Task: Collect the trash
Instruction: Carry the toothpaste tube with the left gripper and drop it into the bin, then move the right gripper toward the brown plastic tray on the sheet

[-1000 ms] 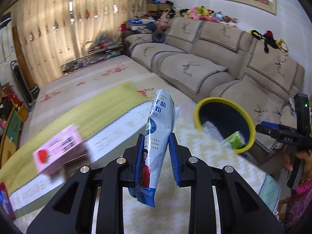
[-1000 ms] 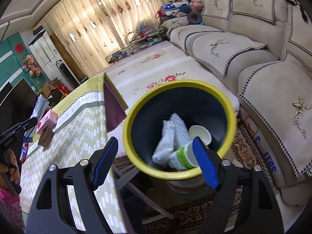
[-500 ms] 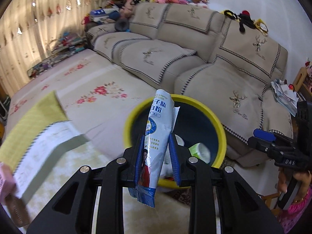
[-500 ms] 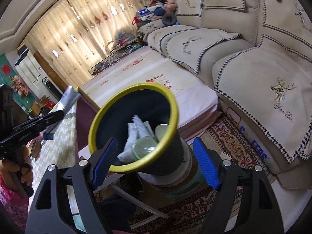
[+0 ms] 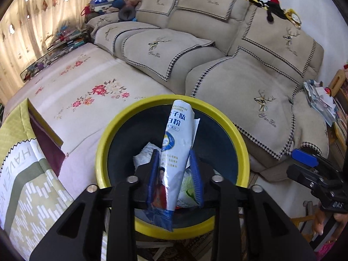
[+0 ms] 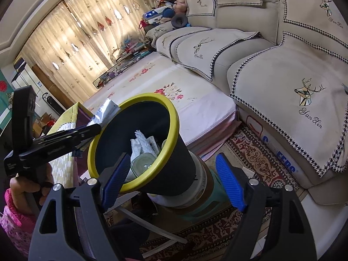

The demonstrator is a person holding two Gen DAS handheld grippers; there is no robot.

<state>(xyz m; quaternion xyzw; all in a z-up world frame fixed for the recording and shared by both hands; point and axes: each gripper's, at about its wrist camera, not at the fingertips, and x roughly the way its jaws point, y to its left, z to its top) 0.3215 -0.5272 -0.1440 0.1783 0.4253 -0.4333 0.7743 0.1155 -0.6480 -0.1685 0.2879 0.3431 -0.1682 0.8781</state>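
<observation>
A tall white and blue powder packet [image 5: 177,143] stands upright between the pads of my left gripper [image 5: 175,174], right over the mouth of the yellow-rimmed dark bin [image 5: 239,143]. The jaws are opening: the packet leans on the left pad, and a gap shows at the right pad. In the bin lie crumpled white paper [image 5: 145,154] and a green and white cup [image 5: 187,187]. My right gripper [image 6: 173,178] stands open low beside the bin [image 6: 171,134], with nothing gripped. In the right wrist view, the left gripper [image 6: 95,128] and the packet [image 6: 106,111] reach the rim from the left.
The bin stands on a white and teal drum [image 6: 202,187] over a patterned rug [image 6: 250,152]. A beige sofa [image 5: 250,69] runs behind and to the right, beside a floral-sheeted platform [image 5: 87,91]. At the left is a table with a green cloth [image 5: 26,174]. A hand in a pink sleeve [image 6: 17,213] holds the left gripper.
The left gripper has swung from over the table to above the bin with the packet, and its jaws have parted. The right gripper has drawn back and lower beside the bin.
</observation>
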